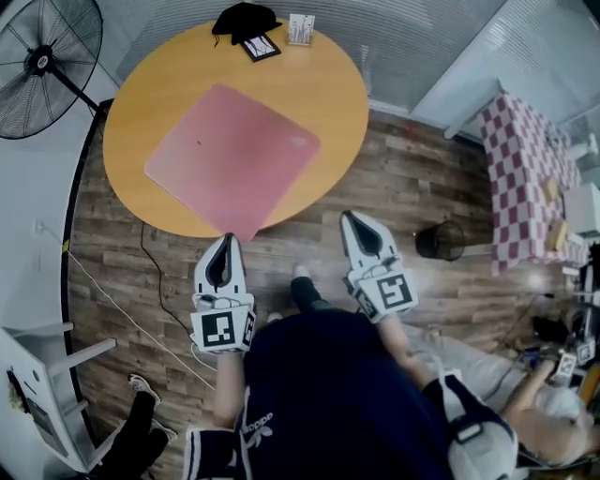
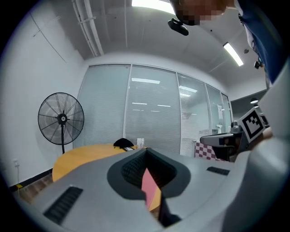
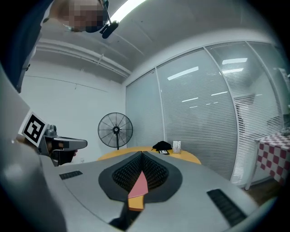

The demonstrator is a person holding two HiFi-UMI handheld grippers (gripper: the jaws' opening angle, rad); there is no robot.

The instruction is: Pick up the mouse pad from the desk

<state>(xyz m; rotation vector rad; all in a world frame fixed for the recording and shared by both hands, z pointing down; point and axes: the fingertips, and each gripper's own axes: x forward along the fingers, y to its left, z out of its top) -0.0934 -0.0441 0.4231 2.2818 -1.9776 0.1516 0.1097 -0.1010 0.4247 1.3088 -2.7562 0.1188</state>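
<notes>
A pink square mouse pad lies flat on the round orange table, one corner reaching the near rim. My left gripper hovers over the floor just short of that corner, shut and empty. My right gripper is off the table's near right edge, also shut with nothing in it. In the left gripper view the left gripper points level at the table, and a sliver of the pad shows through the slit. The right gripper view shows the right gripper, the pad and the table beyond.
At the table's far edge sit a black bundle, a small dark card and a white holder. A standing fan is at the left. A black bin and a checkered table are at the right.
</notes>
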